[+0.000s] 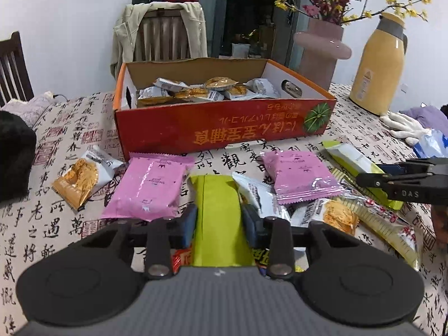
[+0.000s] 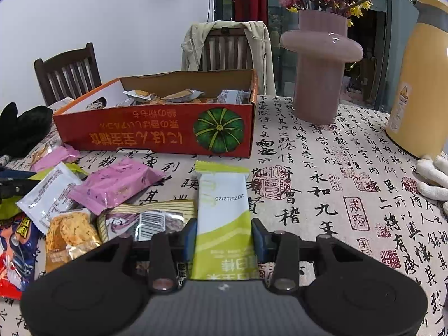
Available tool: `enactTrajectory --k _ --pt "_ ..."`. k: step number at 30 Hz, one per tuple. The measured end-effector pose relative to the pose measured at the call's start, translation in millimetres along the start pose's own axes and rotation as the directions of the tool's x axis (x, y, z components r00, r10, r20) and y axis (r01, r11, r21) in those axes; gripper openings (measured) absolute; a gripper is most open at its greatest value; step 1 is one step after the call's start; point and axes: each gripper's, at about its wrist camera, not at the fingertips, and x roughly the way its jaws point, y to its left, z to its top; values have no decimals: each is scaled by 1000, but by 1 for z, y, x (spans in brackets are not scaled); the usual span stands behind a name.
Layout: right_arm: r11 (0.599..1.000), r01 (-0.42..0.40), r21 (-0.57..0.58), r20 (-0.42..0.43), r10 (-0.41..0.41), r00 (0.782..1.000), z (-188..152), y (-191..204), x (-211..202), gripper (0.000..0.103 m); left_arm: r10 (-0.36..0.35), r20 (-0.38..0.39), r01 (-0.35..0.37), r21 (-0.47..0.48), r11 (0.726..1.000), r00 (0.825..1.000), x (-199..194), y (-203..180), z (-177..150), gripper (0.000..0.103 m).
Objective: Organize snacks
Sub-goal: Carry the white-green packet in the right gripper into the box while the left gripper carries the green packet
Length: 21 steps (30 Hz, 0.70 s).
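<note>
Two hand-held claws close on snack bars at once over a counter draped in a calligraphy-print cloth. The left claw, jaws narrowed, has its blue pads against both long edges of a plain lime-green foil bar packet lying amid the loose pile; the right claw grips, in the same way, a white-and-lime bar wrapper stamped with a date, which lies just right of the heap. The destination appears to be the open red-orange cardboard box with a green pumpkin printed on its side, already part-filled with small wrapped pastries, standing beyond the pile near the counter's middle. Two pink foil pouches and a white-and-orange pastry packet wait beside the left claw.

Doing this step well probably means lifting each bar straight up before carrying it forward, so neighbouring packets resting close against them are not dragged along. The wrappers look slick and soft; a firm but not crushing squeeze should keep them from sliding out. Both loads must clear the box's near wall, and the pink glass vase stands close on the right.
</note>
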Motion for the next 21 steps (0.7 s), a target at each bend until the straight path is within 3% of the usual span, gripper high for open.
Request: enactTrajectory --k 5,11,16,21 --pt "999 16 -36 5 -16 1000 -1 5 -2 37 44 29 -42 -64 997 999 -13 1 -1 33" --pt "999 19 -33 65 -17 998 5 9 -23 36 111 87 -99 -133 986 990 -78 8 -25 33" --pt "998 14 -69 103 -7 995 -5 30 -65 36 151 192 -114 -190 975 970 -148 8 -50 33" --pt "993 -16 -115 138 32 990 -39 60 -126 36 138 257 -76 -239 968 956 -198 -4 -84 33"
